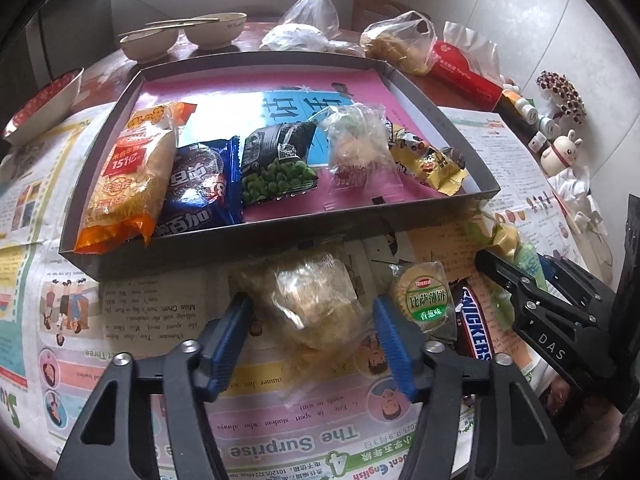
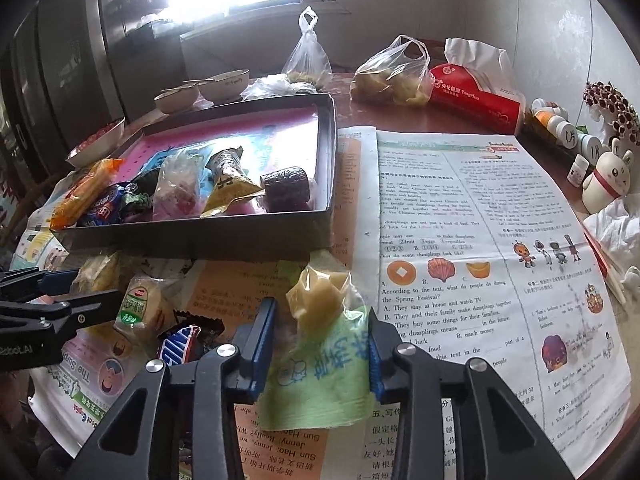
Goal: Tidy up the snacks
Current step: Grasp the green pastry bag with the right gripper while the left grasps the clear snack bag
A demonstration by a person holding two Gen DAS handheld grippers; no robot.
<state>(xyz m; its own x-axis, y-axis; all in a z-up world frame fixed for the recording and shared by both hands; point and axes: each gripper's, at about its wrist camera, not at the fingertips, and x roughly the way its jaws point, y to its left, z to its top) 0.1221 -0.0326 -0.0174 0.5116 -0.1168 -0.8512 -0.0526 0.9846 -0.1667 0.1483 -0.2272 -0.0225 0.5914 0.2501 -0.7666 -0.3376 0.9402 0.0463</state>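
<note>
A dark tray (image 1: pixel 280 236) with a pink liner holds several snack packets, among them an orange noodle bag (image 1: pixel 128 176) and a green pea packet (image 1: pixel 276 168). My left gripper (image 1: pixel 312 320) is open around a clear-wrapped pastry (image 1: pixel 316 304) lying on newspaper in front of the tray. My right gripper (image 2: pixel 320 340) has its jaws against both sides of a green-labelled packet (image 2: pixel 324 356) with a yellowish cake inside. A round cracker pack (image 1: pixel 424 300) and a Snickers bar (image 1: pixel 476 328) lie between the grippers. The tray also shows in the right wrist view (image 2: pixel 200 236).
Newspaper (image 2: pixel 480 240) covers the table. Behind the tray stand bowls (image 1: pixel 212 32) with chopsticks, plastic bags (image 1: pixel 400 40) and a red tissue pack (image 1: pixel 468 76). Small bottles and a rabbit figurine (image 2: pixel 608 184) line the right edge. A red bowl (image 1: pixel 44 104) sits left.
</note>
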